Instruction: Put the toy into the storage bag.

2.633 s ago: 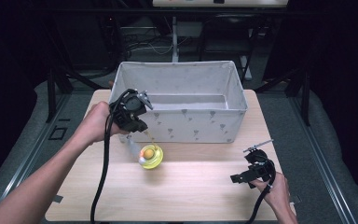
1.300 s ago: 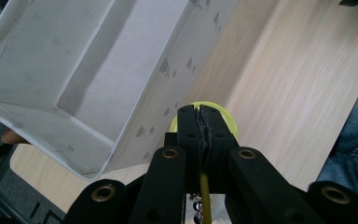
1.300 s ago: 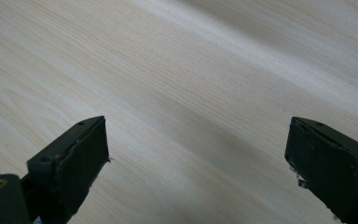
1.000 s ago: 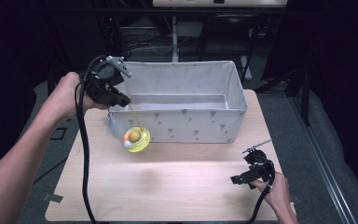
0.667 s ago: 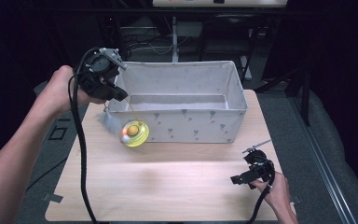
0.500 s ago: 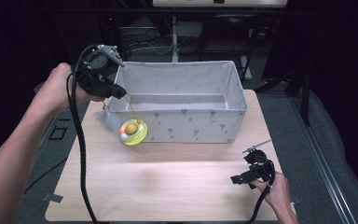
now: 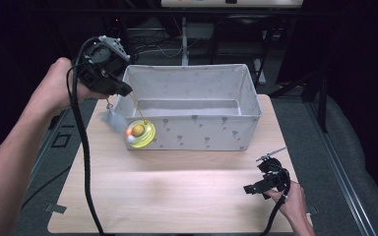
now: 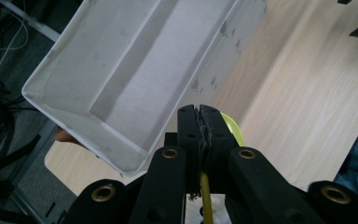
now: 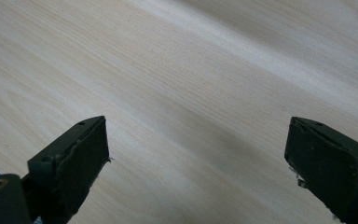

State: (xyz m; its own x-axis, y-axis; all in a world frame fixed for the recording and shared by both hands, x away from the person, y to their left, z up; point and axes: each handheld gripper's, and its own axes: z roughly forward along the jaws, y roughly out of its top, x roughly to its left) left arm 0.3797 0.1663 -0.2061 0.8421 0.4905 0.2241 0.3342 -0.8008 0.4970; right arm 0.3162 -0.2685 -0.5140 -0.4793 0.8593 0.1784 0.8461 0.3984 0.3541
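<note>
At about five o'clock on the wooden table (image 7: pixel 177 196), nearest the person, the right gripper (image 7: pixel 268 182) rests low over bare wood with its jaws spread wide and nothing between them — the right gripper view shows only plain grain in the gap.

Further in, at about ten o'clock, the left gripper (image 7: pixel 109 78) is held up in the air beside the left end of the grey fabric bin (image 7: pixel 202 137), its cable trailing down toward the near edge. Its jaws are clenched on a thin yellow stick (image 8: pixel 206 196), seen in the left gripper view running between the pads. From that stick hangs the toy (image 7: pixel 139 133), a yellow-green disc with an orange ball on it and a white feathery tuft (image 7: pixel 112 119) beside it; it dangles in front of the bin's near left corner, and that wall stands between it and the inside.

Compared with a second ago, the left gripper has risen and moved a little toward the bin, and the toy has swung in closer to the corner. The right gripper has stayed put.

The bin, toward twelve o'clock, shows a bare grey floor.
</note>
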